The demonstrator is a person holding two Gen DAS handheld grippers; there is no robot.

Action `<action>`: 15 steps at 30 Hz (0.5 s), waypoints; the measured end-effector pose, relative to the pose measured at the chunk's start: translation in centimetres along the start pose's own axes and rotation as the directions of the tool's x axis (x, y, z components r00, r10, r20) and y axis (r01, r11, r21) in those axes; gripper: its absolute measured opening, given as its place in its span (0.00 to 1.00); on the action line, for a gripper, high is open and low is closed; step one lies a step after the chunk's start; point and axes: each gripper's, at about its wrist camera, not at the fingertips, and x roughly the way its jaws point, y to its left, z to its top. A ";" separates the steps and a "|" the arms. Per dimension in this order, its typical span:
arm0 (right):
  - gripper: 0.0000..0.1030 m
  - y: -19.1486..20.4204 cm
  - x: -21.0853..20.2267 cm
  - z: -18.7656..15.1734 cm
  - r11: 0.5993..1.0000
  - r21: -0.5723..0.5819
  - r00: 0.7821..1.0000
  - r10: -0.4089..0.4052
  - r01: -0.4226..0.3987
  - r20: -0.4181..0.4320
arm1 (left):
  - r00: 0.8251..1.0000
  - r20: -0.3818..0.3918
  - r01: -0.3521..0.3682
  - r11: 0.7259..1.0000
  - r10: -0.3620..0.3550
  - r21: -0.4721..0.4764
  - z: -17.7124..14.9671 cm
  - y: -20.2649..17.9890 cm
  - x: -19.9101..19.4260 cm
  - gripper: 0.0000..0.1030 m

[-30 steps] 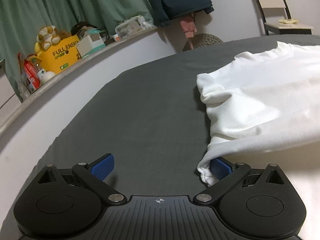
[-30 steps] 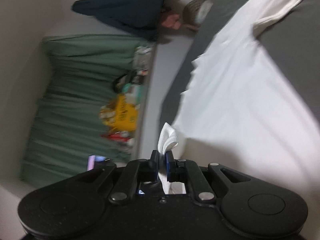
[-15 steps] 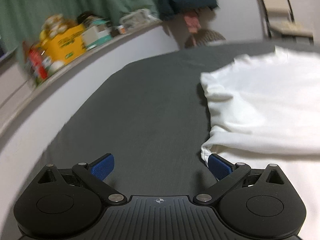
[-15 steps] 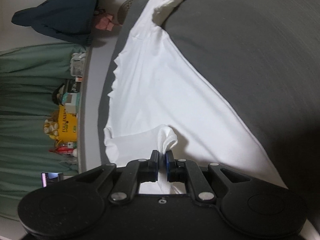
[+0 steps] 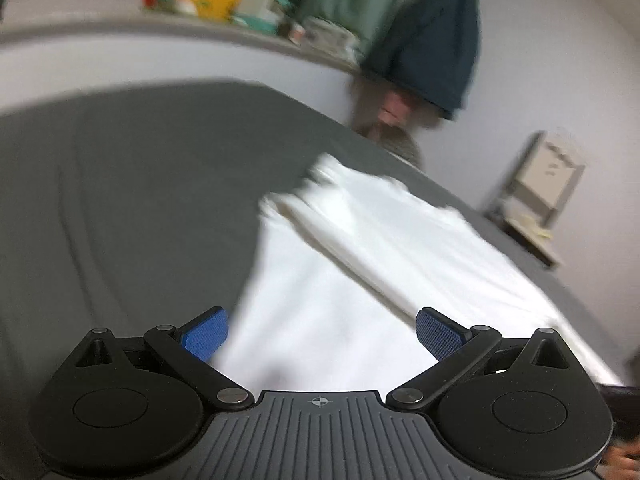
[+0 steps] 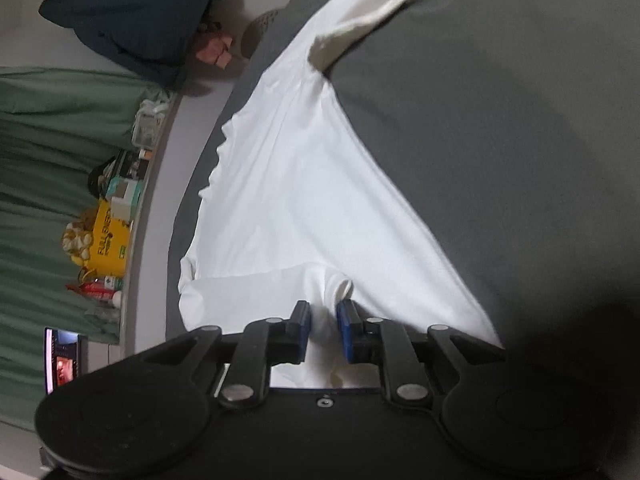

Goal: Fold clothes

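A white long-sleeved shirt [image 5: 360,248] lies spread on the grey bed [image 5: 140,184]. My left gripper [image 5: 322,332] stands wide open just above the shirt's near edge, and its blue pads [image 5: 438,334] grip nothing. The left wrist view is blurred by motion. In the right wrist view the shirt [image 6: 304,184] runs away from me, with one sleeve [image 6: 380,4] stretched out far off on the bed [image 6: 500,120]. My right gripper [image 6: 324,320] is low over the shirt and its jaws are opening. A bunched fold of white cloth [image 6: 334,286] still sits between them, no longer squeezed.
A white ledge [image 6: 160,168] runs along the bed's far side. It carries a yellow box [image 6: 108,240], bottles and small boxes, with a green curtain [image 6: 44,152] behind. A dark jacket [image 6: 132,20] hangs on the wall. A chair [image 5: 540,196] stands beyond the bed.
My left gripper swung right and rolled, from the bare grey bed beside the shirt's corner to above the shirt. My right gripper sank toward the bed and its jaws parted from the cloth fold.
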 end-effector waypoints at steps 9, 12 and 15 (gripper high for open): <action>0.39 2.8 1.0 -2.7 0.981 -0.194 0.994 -0.041 0.021 -0.101 | 1.000 -0.004 0.014 0.999 -0.013 0.031 -1.8 0.0 1.3 1.00; 0.32 3.3 2.0 -3.0 0.972 -0.235 0.993 -0.043 0.017 -0.107 | 1.000 0.000 0.022 0.998 -0.022 0.057 -1.8 -0.3 1.9 1.00; 0.06 3.1 2.3 -3.1 0.982 -0.190 0.989 -0.017 -0.011 -0.144 | 0.999 0.001 0.039 0.995 -0.040 0.088 -1.8 -0.5 2.5 1.00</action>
